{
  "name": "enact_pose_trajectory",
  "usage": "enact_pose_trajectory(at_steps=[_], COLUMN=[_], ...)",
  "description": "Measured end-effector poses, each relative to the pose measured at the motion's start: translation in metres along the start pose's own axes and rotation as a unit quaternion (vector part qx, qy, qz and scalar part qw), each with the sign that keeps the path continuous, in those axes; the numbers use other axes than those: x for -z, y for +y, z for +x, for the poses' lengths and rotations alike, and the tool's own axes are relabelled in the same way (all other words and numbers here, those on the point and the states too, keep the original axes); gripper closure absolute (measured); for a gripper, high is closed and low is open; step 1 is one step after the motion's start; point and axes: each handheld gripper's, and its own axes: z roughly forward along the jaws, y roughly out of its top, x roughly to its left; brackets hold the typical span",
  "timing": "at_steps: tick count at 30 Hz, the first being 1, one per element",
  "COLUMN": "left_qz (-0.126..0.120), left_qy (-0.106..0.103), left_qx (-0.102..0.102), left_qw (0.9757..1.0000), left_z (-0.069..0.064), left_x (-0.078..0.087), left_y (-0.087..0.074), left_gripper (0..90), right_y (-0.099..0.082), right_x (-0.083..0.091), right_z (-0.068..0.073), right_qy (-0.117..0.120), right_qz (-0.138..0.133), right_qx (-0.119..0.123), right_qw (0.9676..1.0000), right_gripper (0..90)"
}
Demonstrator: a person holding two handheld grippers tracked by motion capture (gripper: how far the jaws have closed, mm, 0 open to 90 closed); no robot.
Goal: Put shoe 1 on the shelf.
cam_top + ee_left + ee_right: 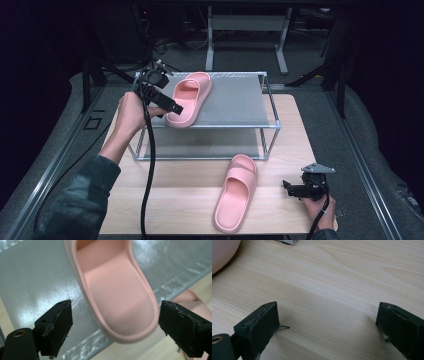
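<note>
While the heel of 1 pink slipper (189, 99) juts past the front edge of the rack's top shelf (235, 102), the left gripper (172, 106) hangs just beside that heel with its jaws spread wide and nothing between the pads, as the left gripper view confirms. Judged from this overhang, the shoe could tip or slide off the smooth grey shelf if a jaw or the trailing cable (148, 170) brushes it, since part of its sole rests on no support. The second slipper (236, 192) lies on the wooden table (165, 200) in front of the rack, well apart from the first and near the right gripper (292, 188), which sits low over bare wood at the table's right edge, its jaws also gaping and holding nothing. A grab at this one from the side might push it across the table rather than lift it, as the soft foam offers the pads a rounded wall.

Count: 2 pink slippers, 1 on the shelf and 1 on the table; 1 metal rack with 2 tiers; 2 hand-held grippers; 1 table.
</note>
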Motion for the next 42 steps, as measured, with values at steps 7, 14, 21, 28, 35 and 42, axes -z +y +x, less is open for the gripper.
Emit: enact_pose_trajectory(at_steps=[7,14,21,28,35,42], left_qz=[0.003,-0.009,-0.019,-0.021,-0.023,-0.026], left_qy=[-0.014,-0.038,-0.04,-0.042,-0.044,-0.047], left_qx=[-0.006,-0.016,-0.023,-0.024,-0.02,-0.022], left_qw=[0.9999,0.9991,0.9988,0.9986,0.9986,0.9983], left_z=[0.003,-0.002,-0.02,-0.029,-0.031,-0.034], left_x=[-0.008,-0.018,-0.023,-0.032,-0.04,-0.029], left_y=[-0.03,-0.04,-0.033,-0.022,-0.016,-0.025], left_gripper=[15.6,41.4,49.0,55.1,55.0,26.5], right_y=[0.0,0.0,0.0,0.0,0.0,0.0], right_x=[0.0,0.0,0.0,0.0,0.0,0.0], right_z=[0.0,0.0,0.0,0.0,0.0,0.0], right_qy=[0.0,-0.001,-0.001,-0.001,-0.001,-0.001], right_qz=[0.0,0.0,0.0,0.0,0.0,0.0], right_qx=[-0.001,-0.002,-0.002,-0.002,-0.002,-0.001], right_qw=[1.0,1.0,1.0,1.0,1.0,1.0], right_gripper=[4.3,4.4,4.5,4.5,4.5,4.6])
